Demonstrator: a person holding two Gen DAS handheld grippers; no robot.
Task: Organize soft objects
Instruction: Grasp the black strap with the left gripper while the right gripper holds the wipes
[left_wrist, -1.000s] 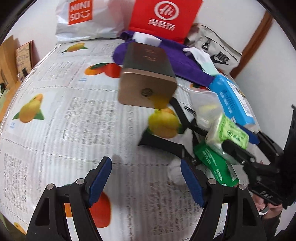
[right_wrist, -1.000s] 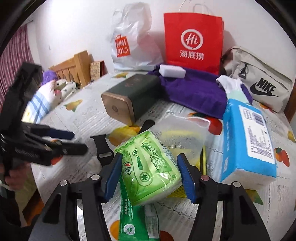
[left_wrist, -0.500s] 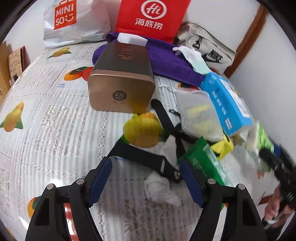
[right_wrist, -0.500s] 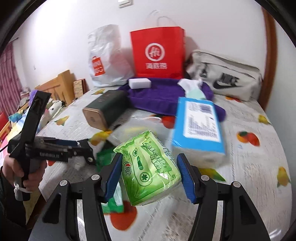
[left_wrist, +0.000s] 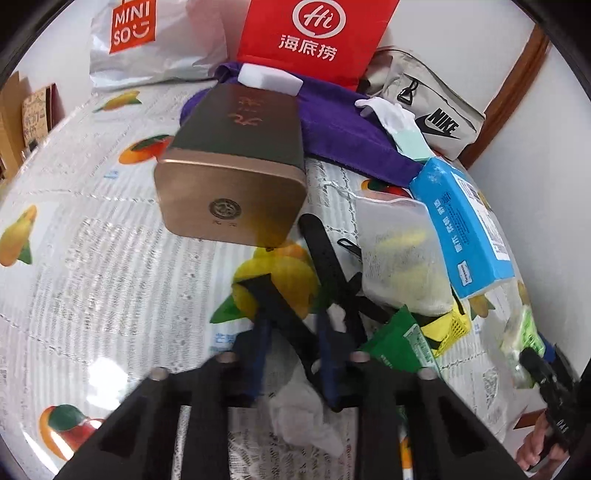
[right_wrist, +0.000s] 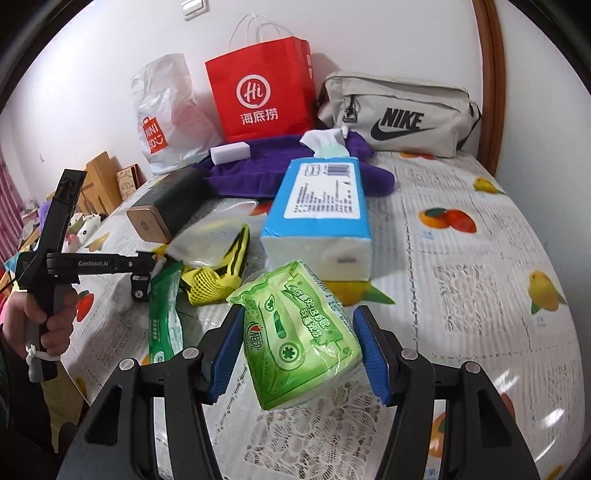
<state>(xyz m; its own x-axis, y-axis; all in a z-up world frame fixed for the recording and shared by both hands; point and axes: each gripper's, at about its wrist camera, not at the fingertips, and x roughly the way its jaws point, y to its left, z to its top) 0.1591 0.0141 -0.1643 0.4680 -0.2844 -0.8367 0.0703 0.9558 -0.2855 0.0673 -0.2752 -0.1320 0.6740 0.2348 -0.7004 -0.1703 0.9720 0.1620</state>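
My left gripper (left_wrist: 295, 325) points down over a black strap (left_wrist: 321, 251) lying on the fruit-print cloth (left_wrist: 110, 258). Its jaws are closing, with the strap between the blue pads (left_wrist: 258, 350), which look pressed on it. A crumpled white tissue (left_wrist: 303, 413) lies just under the fingers. My right gripper (right_wrist: 300, 312) is shut on a light green tissue pack (right_wrist: 299, 332), held above the cloth in front of the blue tissue pack (right_wrist: 325, 206). In the right wrist view the left gripper (right_wrist: 142, 273) is at the left, in a person's hand (right_wrist: 37, 325).
Beside the strap lie a dark green flat pack (left_wrist: 399, 347), yellow mesh (left_wrist: 450, 325) and a clear bag (left_wrist: 399, 258). Behind are a bronze-ended tin (left_wrist: 236, 166), purple cloth (left_wrist: 340, 125), a white block (left_wrist: 269, 79), red bag (left_wrist: 314, 33), Miniso bag (left_wrist: 147, 37) and Nike pouch (left_wrist: 432, 114).
My left gripper has moved in over the black strap and its jaws have come together around it. My right gripper has carried the green pack to the right, away from the pile.
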